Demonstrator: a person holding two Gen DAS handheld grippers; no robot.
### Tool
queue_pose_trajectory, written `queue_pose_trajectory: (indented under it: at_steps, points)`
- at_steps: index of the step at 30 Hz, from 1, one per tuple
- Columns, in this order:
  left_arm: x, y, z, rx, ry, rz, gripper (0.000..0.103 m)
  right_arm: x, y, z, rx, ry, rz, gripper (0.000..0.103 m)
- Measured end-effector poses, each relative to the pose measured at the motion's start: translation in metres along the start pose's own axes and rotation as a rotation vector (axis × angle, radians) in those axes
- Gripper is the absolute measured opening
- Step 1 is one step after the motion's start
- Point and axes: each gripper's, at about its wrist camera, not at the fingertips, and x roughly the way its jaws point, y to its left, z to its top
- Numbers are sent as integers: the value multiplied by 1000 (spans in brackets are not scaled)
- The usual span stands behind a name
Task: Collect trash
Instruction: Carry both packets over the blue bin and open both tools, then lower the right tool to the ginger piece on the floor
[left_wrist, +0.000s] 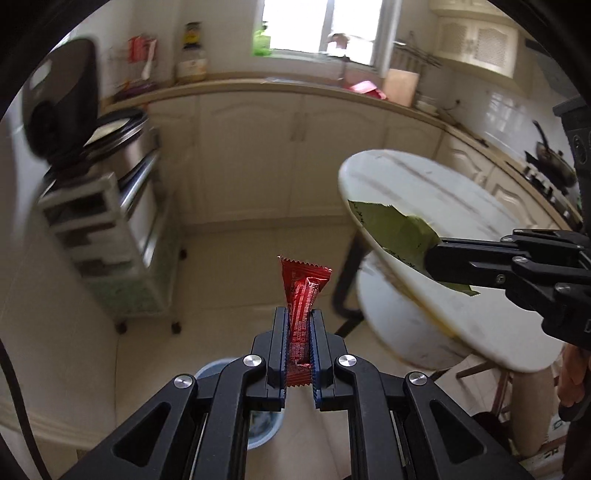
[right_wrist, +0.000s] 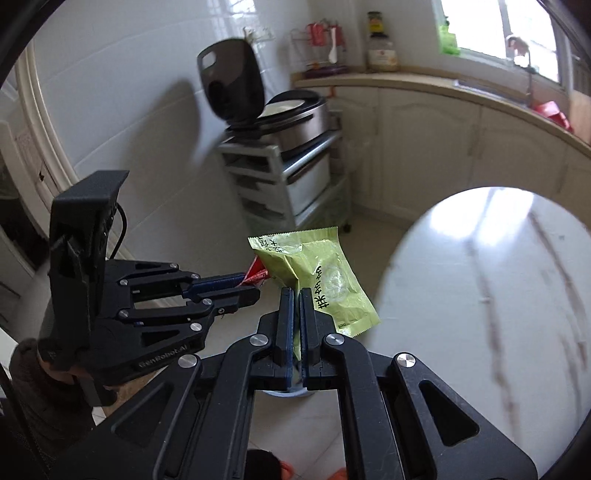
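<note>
In the left wrist view my left gripper (left_wrist: 299, 314) is shut on a red snack wrapper (left_wrist: 304, 284), which sticks up out of the jaws over the floor. At the right of that view my right gripper (left_wrist: 430, 258) is shut on a crumpled green wrapper (left_wrist: 399, 229), in front of the table edge. In the right wrist view the right gripper (right_wrist: 295, 295) pinches the green wrapper (right_wrist: 325, 277) by one edge. The left gripper (right_wrist: 253, 288) comes in from the left with the red wrapper (right_wrist: 256, 275) partly hidden behind the green one.
A round white marble table (left_wrist: 424, 192) (right_wrist: 480, 295) stands to the right. A pale blue bin (left_wrist: 260, 424) (right_wrist: 290, 393) shows below the jaws, mostly hidden. An open rice cooker (right_wrist: 280, 110) sits on a wheeled cart (right_wrist: 291, 181) by the cabinets. A person's hand (right_wrist: 55, 369) grips the left tool.
</note>
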Motion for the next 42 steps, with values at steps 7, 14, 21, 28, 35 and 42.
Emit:
queue_pose_trajectory:
  at_steps: [7,14,21,28,35,42]
  points:
    - [35,98,-94,-158,117,14,7,129,66,-23,-43,150,0,4]
    - [118,131,-148,-270,247,-9,7,249,55,-72,-22,324,13,4]
    - [190,149,-162,-354,309,15,45,329,17,-108,76,403,84,7]
    - [228,162,-177,-488,339,55,63,357,-12,-129,108,403,100,27]
    - [251,146,-205,-488,389,108,72,349,-37,-164,77,416,23,50]
    - [289,156,-233,-554,411,130,73,329,-77,-234,1,470,-182,67]
